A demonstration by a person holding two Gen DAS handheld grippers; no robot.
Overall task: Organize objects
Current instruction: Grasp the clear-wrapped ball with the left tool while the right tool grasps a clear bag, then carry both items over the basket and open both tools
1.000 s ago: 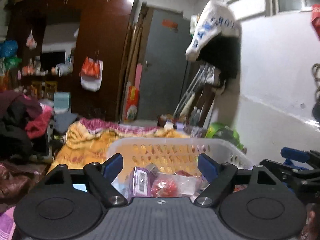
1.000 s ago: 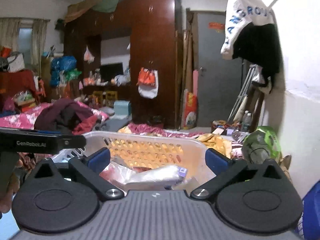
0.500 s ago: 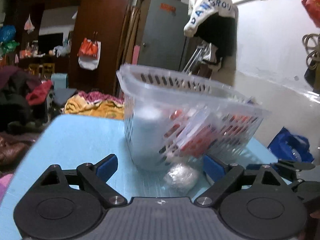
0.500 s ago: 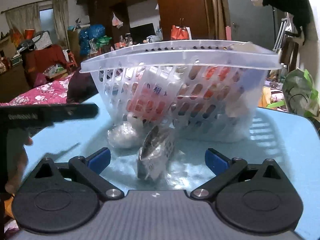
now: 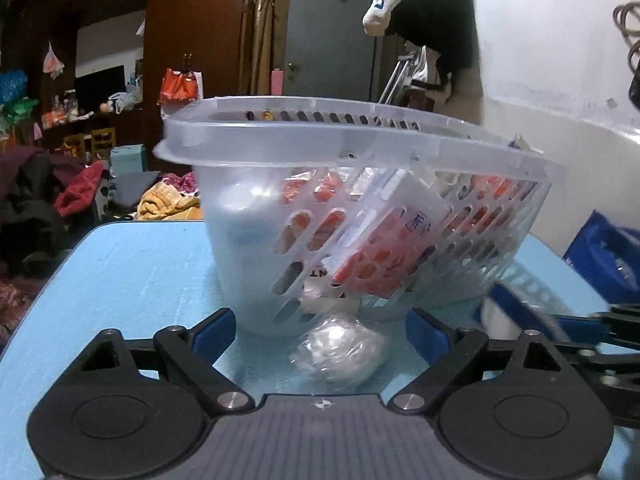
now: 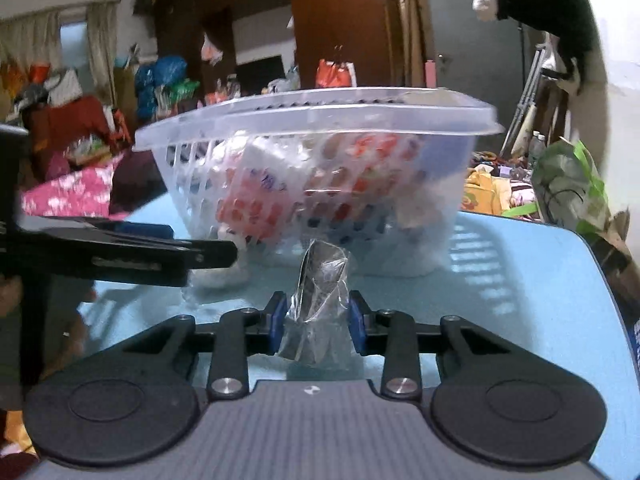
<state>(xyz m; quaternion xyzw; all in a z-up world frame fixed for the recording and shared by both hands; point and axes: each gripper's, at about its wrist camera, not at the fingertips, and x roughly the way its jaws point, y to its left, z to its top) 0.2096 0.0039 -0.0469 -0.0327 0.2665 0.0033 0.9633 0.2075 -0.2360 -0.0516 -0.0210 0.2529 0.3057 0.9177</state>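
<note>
In the left wrist view, the left gripper (image 5: 320,330) sits low over the blue table (image 5: 132,280) with its jaws spread wide and nothing between them; a clear crumpled packet (image 5: 340,354) lies on the table between the fingers, just in front of the white basket (image 5: 360,216). The basket stands toward the middle of the table, already stuffed with red-and-white packs. In the right wrist view, the right gripper (image 6: 317,322) has its blue pads pressed against the sides of a clear-wrapped dark item (image 6: 320,296), which stands upright between them near the table's front edge; whether it still touches the table is hard to tell. The basket (image 6: 320,184) is just beyond it. The likely step is carrying this item into the basket: lift high enough to clear the wide rim, keep the squeeze gentle so the slippery film does not slide, and stay clear of the left gripper's arm (image 6: 120,256) reaching in from the left edge.
</note>
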